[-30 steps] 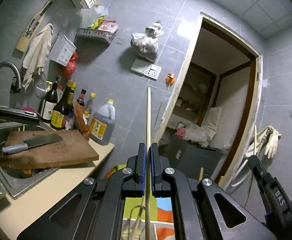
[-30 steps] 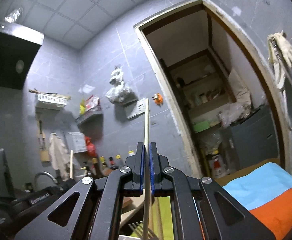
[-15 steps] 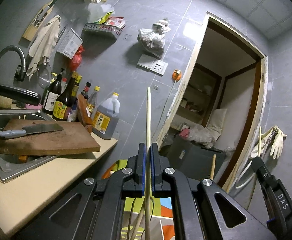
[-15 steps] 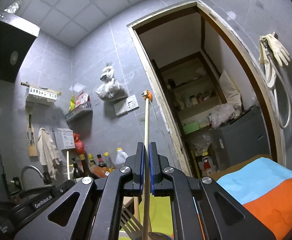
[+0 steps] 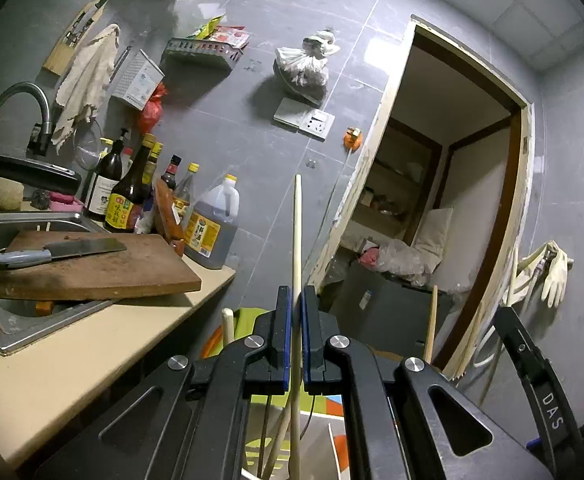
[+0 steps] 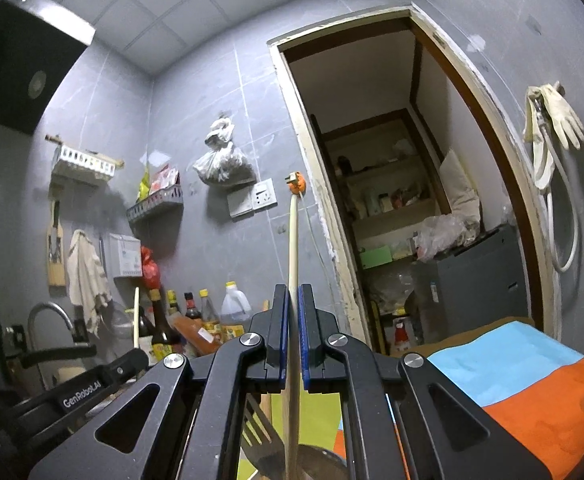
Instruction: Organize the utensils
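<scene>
While both point up toward the doorway (image 6: pixel 411 184), the left gripper (image 5: pixel 296 344) has its fingers closed on a thin stick (image 5: pixel 296 236), and the right gripper (image 6: pixel 290 344) pinches another stick (image 6: pixel 293 248) likewise. Left of the doorway, a bench (image 5: pixel 92 352) carries a cutting board (image 5: pixel 104 268) with a cleaver (image 5: pixel 64 250).
</scene>
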The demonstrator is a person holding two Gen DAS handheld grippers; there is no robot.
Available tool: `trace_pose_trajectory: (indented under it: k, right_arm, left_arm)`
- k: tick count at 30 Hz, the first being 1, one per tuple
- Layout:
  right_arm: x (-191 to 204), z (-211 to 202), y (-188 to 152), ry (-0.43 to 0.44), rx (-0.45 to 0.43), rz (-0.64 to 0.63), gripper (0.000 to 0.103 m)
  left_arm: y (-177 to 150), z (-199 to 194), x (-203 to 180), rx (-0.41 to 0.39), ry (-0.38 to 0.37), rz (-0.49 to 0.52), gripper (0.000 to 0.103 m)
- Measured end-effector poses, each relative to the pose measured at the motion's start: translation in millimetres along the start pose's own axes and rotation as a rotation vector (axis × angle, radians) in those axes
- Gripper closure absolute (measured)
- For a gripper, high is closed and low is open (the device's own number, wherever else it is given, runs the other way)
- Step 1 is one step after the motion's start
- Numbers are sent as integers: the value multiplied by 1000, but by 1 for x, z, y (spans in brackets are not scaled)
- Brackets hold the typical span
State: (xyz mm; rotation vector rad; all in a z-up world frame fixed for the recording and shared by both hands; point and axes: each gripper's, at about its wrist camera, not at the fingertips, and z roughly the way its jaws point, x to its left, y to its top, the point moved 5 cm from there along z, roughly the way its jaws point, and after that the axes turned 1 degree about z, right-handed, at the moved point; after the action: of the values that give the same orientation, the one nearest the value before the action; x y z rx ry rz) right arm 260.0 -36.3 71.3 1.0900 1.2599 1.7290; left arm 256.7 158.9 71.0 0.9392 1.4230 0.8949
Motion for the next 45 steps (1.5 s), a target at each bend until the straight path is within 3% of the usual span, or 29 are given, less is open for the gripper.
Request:
trace_pose_trajectory:
  k: [15, 19, 23, 30, 37, 41, 45]
  right_arm:
    - [0, -2, -12, -9, 108, -62, 95]
    - [-4, -7, -10, 1, 129, -45, 80]
    - [-6, -15, -2, 6, 126, -47, 79]
    - [-14, -30, 12, 3, 121, -33, 59]
    - [-25, -50, 26, -11, 123, -39, 51]
    - [-31, -62, 34, -27, 153, -62, 47]
    - [-37, -75, 39, -29, 203, -87, 34]
  left_arm:
    - [-20, -3, -16, 97, 4, 108, 98]
    - [-23, -8, -18, 130, -22, 109, 85]
    - [-23, -16, -19, 144, -27, 108, 81]
    - [-16, -31, -27, 157, -24, 120, 74]
    - [-10, -48, -42, 156, -37, 161, 66]
    - [-9, -58, -54, 162, -55, 197, 64]
    - [-12, -68, -63, 175, -77, 221, 54]
